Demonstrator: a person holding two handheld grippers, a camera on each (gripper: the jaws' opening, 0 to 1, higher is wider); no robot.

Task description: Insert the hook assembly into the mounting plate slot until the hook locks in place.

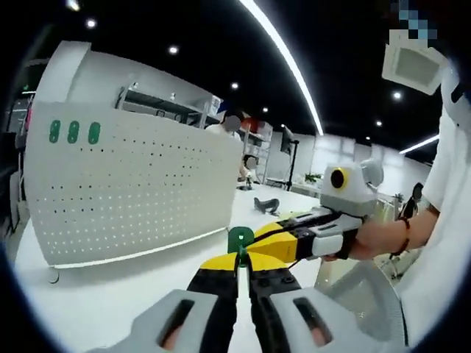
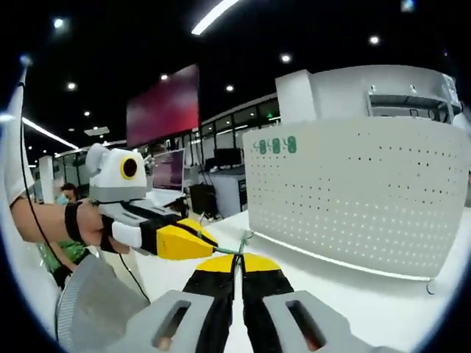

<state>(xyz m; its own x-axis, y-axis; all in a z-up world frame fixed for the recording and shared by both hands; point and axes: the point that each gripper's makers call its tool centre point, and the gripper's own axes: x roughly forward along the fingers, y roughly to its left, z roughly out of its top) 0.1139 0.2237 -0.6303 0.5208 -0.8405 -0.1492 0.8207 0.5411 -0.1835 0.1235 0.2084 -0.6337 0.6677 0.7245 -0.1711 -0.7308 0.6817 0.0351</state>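
Now, in the left gripper view, the white pegboard (image 1: 132, 187) fills the left half of the frame, standing upright on the white table (image 1: 96, 301), with three green hooks (image 1: 73, 132) already set in a row near its upper left corner. My left gripper (image 1: 241, 276) rises from the bottom centre with its jaws pressed together, clenched on a green hook (image 1: 241, 239) whose round head stands just above the yellow jaw tips. That hook is held clear of the pegboard, to the right of its lower edge. Further right, my right gripper (image 1: 272, 232) comes in from the right edge, its yellow tips meeting the green hook beside my left jaws; a hand (image 1: 372, 239) holds it, with a dark band at the wrist.

In the right gripper view, my left gripper (image 2: 213, 246) enters from the left side, held by a hand (image 2: 92, 224), its yellow tips reaching toward the centre. At the bottom centre my right gripper (image 2: 238, 265) has its jaws drawn nearly shut, with only a thin slit between them, nipping the slender green stem of the hook (image 2: 243, 243) that slants up from the tips. To the right stands the pegboard (image 2: 360, 195), the three green hooks (image 2: 276, 145) at its upper left corner, apart from the held hook.
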